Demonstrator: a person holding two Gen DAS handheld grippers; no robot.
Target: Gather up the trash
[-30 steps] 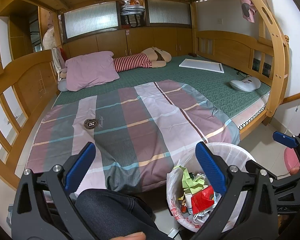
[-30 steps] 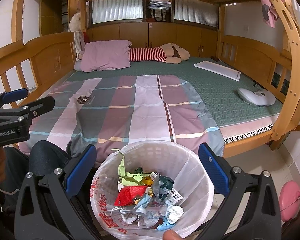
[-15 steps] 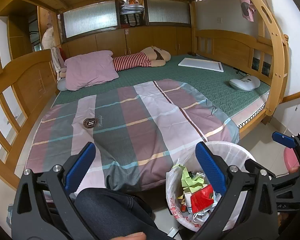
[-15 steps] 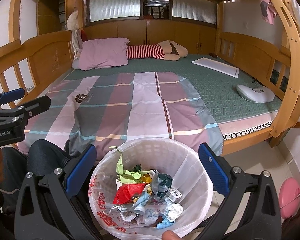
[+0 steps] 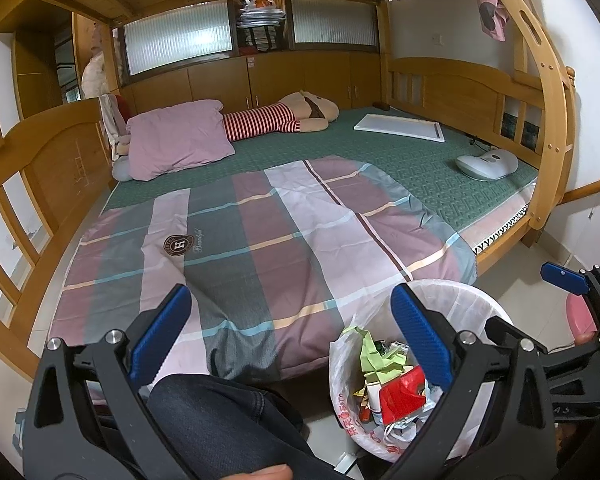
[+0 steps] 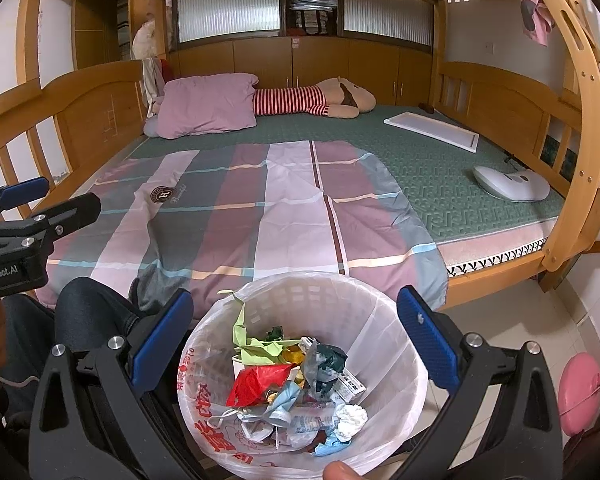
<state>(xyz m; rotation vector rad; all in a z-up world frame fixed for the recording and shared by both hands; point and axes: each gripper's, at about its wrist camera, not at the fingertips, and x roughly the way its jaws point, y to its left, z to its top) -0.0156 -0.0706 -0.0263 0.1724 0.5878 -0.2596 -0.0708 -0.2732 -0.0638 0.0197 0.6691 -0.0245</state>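
Observation:
A white trash basket lined with a plastic bag stands on the floor at the foot of the bed; it also shows in the left wrist view. Crumpled trash fills its bottom: red, green, grey and white wrappers. My right gripper is open and empty, held just above the basket, its blue-padded jaws standing on either side of it. My left gripper is open and empty, to the left of the basket, over the bed's edge and the person's knee.
A wooden bunk bed with a striped quilt, a pink pillow, a plush toy, a white board and a white device. A ladder post stands right. A pink object lies on the tiled floor.
Both grippers have drifted slightly back and up; the view of the bed has shifted a little. Both stay open and empty over the same spots.

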